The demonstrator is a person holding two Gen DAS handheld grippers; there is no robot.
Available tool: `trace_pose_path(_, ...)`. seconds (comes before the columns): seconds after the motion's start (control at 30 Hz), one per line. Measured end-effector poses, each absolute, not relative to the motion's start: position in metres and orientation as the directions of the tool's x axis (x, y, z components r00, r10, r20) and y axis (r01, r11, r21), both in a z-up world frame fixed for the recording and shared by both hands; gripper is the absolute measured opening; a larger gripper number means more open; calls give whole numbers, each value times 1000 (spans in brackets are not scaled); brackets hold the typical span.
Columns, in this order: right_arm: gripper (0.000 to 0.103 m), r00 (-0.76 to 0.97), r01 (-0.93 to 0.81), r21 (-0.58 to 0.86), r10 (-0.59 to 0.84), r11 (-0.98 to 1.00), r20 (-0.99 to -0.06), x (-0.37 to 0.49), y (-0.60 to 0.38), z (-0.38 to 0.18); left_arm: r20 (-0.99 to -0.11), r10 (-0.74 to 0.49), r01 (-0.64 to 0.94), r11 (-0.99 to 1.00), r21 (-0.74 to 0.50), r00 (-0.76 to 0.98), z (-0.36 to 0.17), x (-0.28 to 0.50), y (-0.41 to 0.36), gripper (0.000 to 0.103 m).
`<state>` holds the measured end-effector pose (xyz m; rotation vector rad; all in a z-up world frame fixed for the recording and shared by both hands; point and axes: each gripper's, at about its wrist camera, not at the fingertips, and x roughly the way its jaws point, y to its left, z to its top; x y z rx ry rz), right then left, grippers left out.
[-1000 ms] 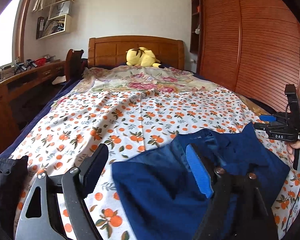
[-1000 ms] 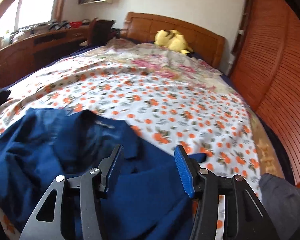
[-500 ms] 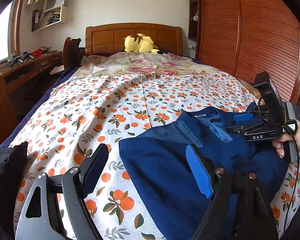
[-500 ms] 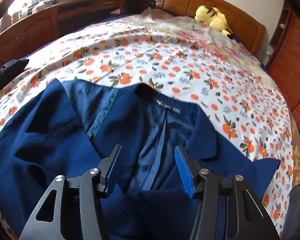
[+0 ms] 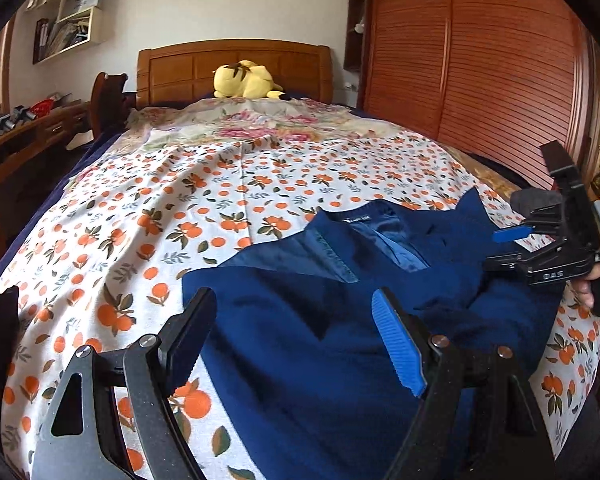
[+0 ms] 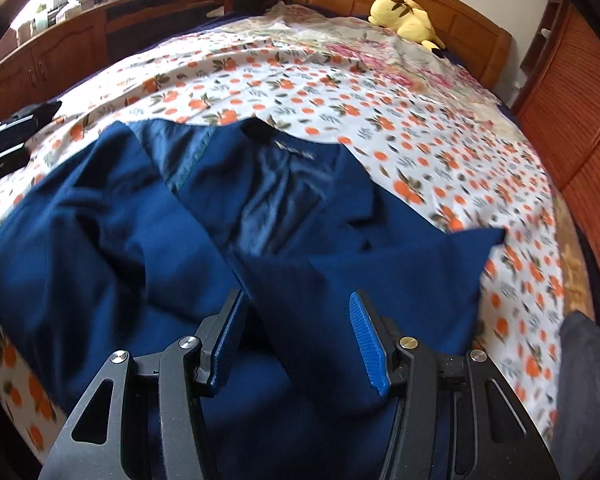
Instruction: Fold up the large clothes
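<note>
On the near end of the bed, over the orange-print sheet (image 5: 188, 216), I see the navy jacket (image 6: 148, 240) lying open with its lining and neck label facing up, collar toward the headboard. Its front panels are rumpled and partly overlapping, and one pointed flap of cloth reaches out toward the wardrobe side.

My left gripper (image 5: 296, 344) hovers above the jacket's near left edge with its jaws spread wide and nothing between them; the dark finger sits over the sheet beside the cloth, the blue-padded one over the navy fabric. My right gripper (image 6: 296, 340) is also wide open and empty, poised above the middle of the jacket where the two front panels cross. From the left wrist view I can see that right gripper off to the side, above the jacket's far flap, held in my right hand (image 5: 584, 288). Whether either set of fingertips touches the cloth, I cannot tell.

Farther up, a floral cover (image 5: 260, 128) lies across the bed, and a yellow plush toy (image 5: 244, 82) rests against the wooden headboard (image 5: 236, 60). A dark garment (image 6: 16, 132) sits at the bed's left edge. A slatted wooden wardrobe (image 5: 480, 60) stands along the right.
</note>
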<state>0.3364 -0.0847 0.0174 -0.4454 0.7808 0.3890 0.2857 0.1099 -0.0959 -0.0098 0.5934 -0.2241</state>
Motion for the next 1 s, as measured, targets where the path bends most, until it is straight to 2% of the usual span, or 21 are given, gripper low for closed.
trace_pose_path(0.27,54,622,-499,-318,77,806,-779,337,-79,6,-547,-225,218,973,-79,806,-92,284,106,80)
trace_pose_path(0.33,29,613,-513,-355,44,782,-789,346,-75,-2,-546,-221,215,974,-76,808,-92,283,107,80)
trace_pose_path(0.37,12,602,-520,-366,27,772,-798,352,-73,-5,-545,-220,213,974,-77,809,-91,283,107,80)
trace_pose_path(0.43,6,609,-516,-395,1,760,-793,364,-67,-4,-544,-218,208,975,-81,810,-91,283,110,80)
trace_pose_path(0.77,5,746,-469,-497,26,730,-665,425,4,53,-547,-197,165,980,-109,813,-92,288,132,80)
trace_pose_path(0.97,5,722,-508,-508,21,695,-692,455,50,37,-558,-181,152,983,-98,810,-96,289,136,80)
trace_pose_path(1.0,12,713,-509,-500,18,701,-701,459,54,34,-559,-179,151,984,-97,810,-96,289,137,80)
